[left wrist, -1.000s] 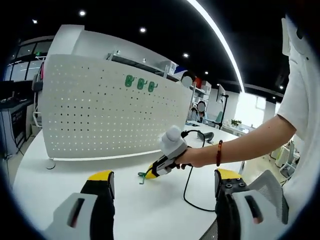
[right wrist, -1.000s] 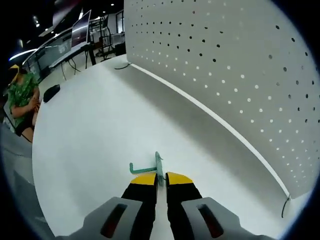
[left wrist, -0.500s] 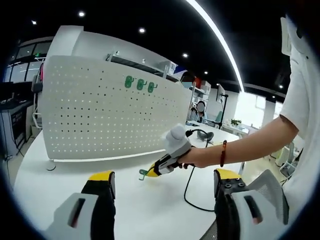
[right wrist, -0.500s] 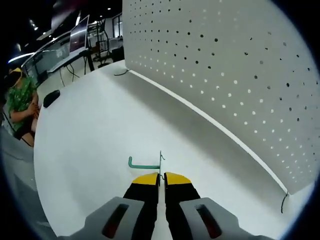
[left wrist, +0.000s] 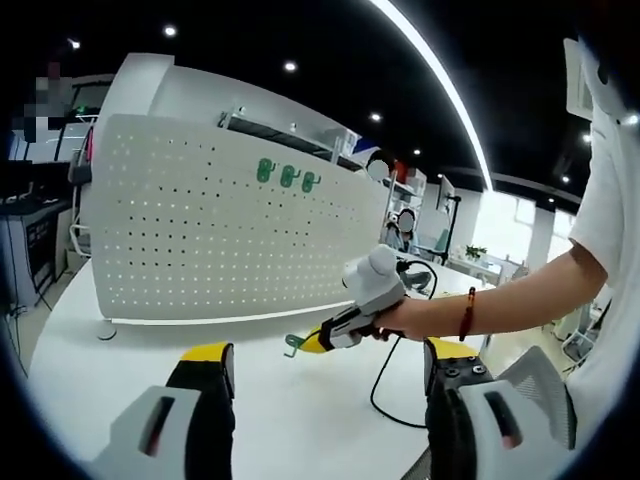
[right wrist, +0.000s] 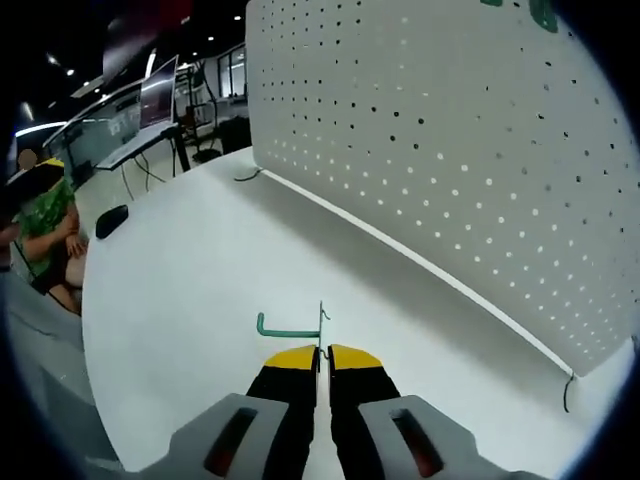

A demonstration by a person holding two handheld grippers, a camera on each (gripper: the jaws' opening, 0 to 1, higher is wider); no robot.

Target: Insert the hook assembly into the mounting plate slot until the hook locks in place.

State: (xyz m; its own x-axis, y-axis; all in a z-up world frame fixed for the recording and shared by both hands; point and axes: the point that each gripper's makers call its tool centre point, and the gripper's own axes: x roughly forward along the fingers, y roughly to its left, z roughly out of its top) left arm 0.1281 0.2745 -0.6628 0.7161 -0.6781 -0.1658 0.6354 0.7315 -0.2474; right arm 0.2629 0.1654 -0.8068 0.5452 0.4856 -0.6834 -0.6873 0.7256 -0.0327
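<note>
1. Pegboard mounting plate (left wrist: 220, 240): white, perforated, stood upright at the back of the white tabletop (left wrist: 120, 350). Three green hooks (left wrist: 286, 176) are already hung near its top edge. Risk: a hard push at insertion is judged able to tip or shift the panel.
2. Left tool (left wrist: 325, 365): jaws spread wide, nothing held, kept low over the tabletop. Risk: none judged, unless it is raised across the line of approach.
3. Green hook assembly (right wrist: 292, 326): pinched by its flat back plate in the right tool (right wrist: 321, 352), jaws pressed together on it, arm pointing sideways, carried above the tabletop and well apart from the plate. Risk: the thin grip is judged liable to let the hook rotate or drop; misaligned tabs would miss the holes, and the lock would not be made.
4. Black cable (left wrist: 385, 385): lying on the tabletop below the right tool. Risk: snagging.
</note>
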